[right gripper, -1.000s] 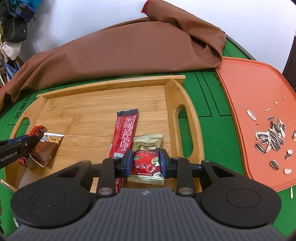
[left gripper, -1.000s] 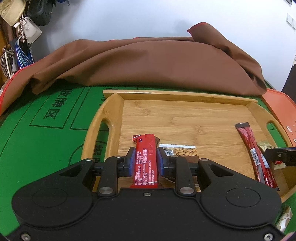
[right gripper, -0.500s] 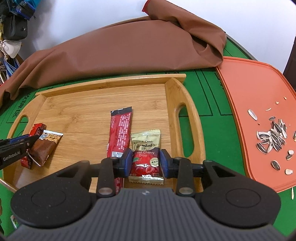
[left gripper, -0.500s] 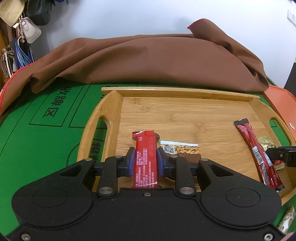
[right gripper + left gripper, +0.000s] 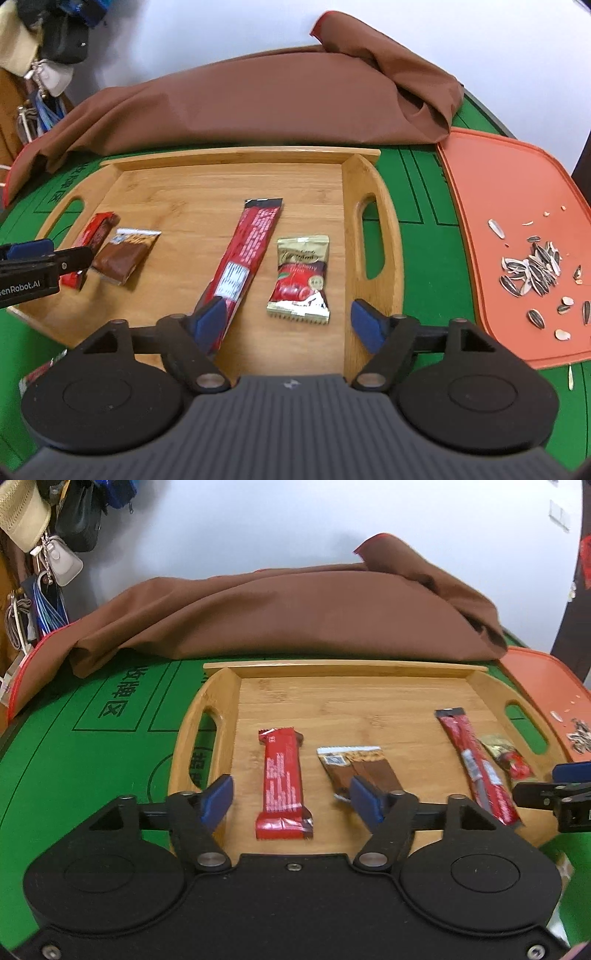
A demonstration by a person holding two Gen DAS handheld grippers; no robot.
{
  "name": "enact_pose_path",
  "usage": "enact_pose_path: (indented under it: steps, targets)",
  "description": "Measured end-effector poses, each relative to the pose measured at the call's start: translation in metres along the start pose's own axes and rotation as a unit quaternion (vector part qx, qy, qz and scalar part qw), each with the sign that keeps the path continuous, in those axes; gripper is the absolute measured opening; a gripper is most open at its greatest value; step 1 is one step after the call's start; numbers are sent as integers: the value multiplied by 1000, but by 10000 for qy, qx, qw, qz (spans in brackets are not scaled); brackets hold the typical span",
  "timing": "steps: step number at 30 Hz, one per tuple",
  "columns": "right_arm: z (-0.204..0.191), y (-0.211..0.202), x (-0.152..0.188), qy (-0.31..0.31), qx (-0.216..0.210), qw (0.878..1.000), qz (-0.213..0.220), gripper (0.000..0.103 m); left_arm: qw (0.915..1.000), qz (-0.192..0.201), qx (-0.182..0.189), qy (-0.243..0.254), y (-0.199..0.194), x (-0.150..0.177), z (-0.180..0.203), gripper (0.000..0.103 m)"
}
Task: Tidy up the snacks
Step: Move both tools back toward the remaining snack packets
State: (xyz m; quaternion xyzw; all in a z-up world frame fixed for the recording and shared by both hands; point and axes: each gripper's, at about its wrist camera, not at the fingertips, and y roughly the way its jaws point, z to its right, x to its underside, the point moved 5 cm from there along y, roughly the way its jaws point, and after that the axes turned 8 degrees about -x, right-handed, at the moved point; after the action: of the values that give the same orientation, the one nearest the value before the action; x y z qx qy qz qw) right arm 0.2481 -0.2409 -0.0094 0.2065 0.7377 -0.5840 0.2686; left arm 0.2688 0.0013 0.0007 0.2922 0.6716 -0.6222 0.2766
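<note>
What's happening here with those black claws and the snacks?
A person is sorting snacks onto a wooden tray with a handheld claw in each hand. Both claws are open and holding nothing. The left claw sits over a red bar, with a brown bar beside it. The right claw sits just behind a cherry candy packet, next to a long red stick pack. All four snacks lie flat on the tray.
</note>
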Motion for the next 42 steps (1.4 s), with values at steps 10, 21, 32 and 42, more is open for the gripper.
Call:
enact_pose_path:
  steps: [10, 21, 32, 42]
  targets:
    - [-11, -31, 26, -162, -122, 9997, 158, 96, 9994, 300, 148, 47, -49, 25, -2, 88]
    - [-22, -59, 59, -346, -213, 9984, 390, 102, 9986, 437, 217, 200, -82, 65, -4, 97]
    - [-32, -73, 97, -401, -424, 9978, 320, 102, 9970, 429, 500, 395, -103, 103, 2, 99]
    - [-47, -90, 116, -529, -607, 9958, 443, 102, 9940, 609, 532, 734, -113, 120, 15, 99]
